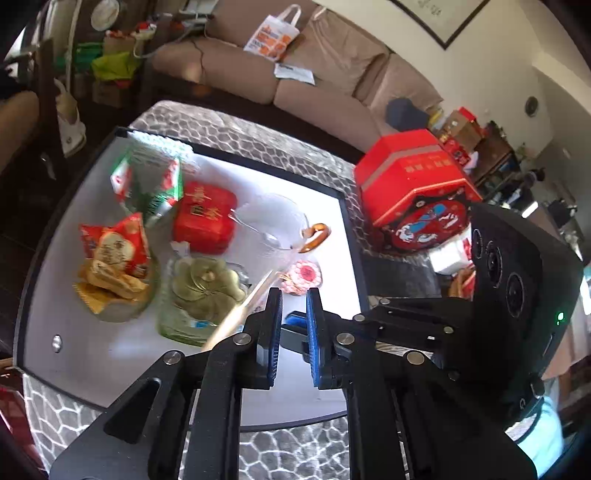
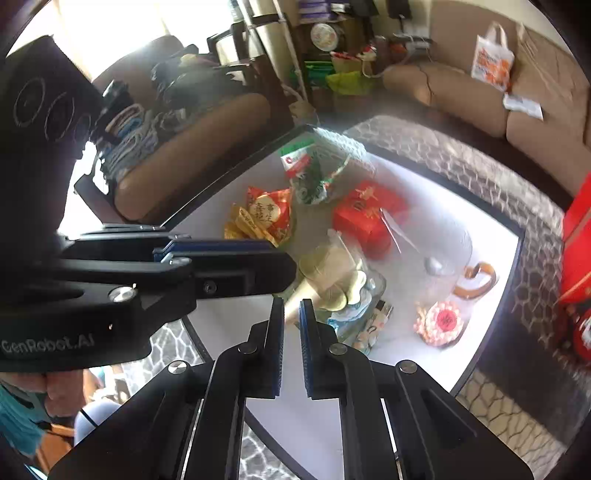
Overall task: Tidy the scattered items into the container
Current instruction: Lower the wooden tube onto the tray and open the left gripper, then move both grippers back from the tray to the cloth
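Note:
On the white tabletop (image 1: pixel 92 350) lie a glass mug (image 1: pixel 280 221) (image 2: pixel 450 258) with a spoon in it, a red box (image 1: pixel 205 218) (image 2: pixel 369 218), a green-and-red bag (image 1: pixel 147 177), a red cracker bag (image 1: pixel 114 254), a clear pack of gold coins (image 1: pixel 203 291) (image 2: pixel 340 280) and a round pink sweet (image 1: pixel 304 275) (image 2: pixel 439 321). A pale wooden stick (image 1: pixel 240 314) slants beside the coin pack. My left gripper (image 1: pixel 293 295) (image 2: pixel 284 258) and right gripper (image 2: pixel 291 306) (image 1: pixel 291 325) hover above it with tips crossing, both shut on nothing.
A big red octagonal box (image 1: pixel 406 173) (image 2: pixel 576 240) stands past the table's right edge. A grey cobble-patterned border (image 1: pixel 277 147) rings the tabletop. A brown sofa (image 1: pixel 258 74) with a shopping bag (image 1: pixel 273 33) runs behind. A hand (image 2: pixel 55 391) holds the left gripper.

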### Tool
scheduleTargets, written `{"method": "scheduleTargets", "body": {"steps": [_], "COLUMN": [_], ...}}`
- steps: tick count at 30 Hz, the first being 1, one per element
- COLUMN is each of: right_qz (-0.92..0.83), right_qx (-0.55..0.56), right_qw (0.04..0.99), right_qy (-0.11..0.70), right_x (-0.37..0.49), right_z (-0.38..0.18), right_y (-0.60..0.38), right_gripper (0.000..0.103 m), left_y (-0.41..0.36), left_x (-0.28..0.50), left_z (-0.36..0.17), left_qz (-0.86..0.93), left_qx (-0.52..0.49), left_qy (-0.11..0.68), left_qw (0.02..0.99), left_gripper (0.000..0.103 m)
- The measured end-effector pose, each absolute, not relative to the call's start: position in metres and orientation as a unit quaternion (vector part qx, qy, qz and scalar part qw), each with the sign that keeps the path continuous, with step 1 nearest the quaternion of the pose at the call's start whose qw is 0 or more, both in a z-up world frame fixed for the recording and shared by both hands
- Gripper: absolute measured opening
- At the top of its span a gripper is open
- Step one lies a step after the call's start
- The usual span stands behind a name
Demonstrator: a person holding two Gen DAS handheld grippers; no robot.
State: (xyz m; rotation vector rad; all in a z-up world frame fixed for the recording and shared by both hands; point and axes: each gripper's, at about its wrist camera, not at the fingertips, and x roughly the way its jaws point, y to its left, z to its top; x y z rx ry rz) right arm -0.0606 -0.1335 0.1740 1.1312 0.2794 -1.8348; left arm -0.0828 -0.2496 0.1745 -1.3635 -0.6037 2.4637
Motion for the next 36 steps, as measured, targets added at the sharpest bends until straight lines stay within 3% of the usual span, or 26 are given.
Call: {"method": "scheduleTargets", "body": {"steps": [13,15,18,22,30,36], "right_qz": [-0.775,-0.782,-0.8,-0.825,-0.869,-0.876], "right_qx": [0.478,0.471,0.459,0.454,0.463,0.472], "right_qw": [0.4,0.395,0.37,0.32,0.143,0.094], "right_qy": [0.11,0.108,0.109,0.106,0.099,-0.008], "right_x": [-0.077,-0.074,-0.071,-0.068,-0.068,-0.049], "right_z": [0.186,0.193,0.203,0.212,0.203,0.155], "right_y": [-0.104,-0.091,-0.057,0.006,0.178,0.281], "right_gripper": [0.011,0.011,0.03,0.048,0.049,0.049], "left_y": [-0.266,-0.256,-0.232,-0.189,-0.067,0.018], "left_x": [-0.07,-0.065,-0.051,-0.039,-0.027,-0.035], "left_z": [0.164,0.163,0.167,0.177,0.176,0.143], "left_qz": [0.854,0.855,0.864,0.862,0.85,0.844], "left_qx": [-0.475,-0.474,-0.457,-0.444,-0.442,-0.446], "left_qy": [-0.174,-0.167,-0.158,-0.162,-0.129,-0.108], "left_qw": [0.12,0.13,0.139,0.182,0.256,0.278], "left_gripper": [0.015,0.042,0.069,0.071,0.071,0.071]}}
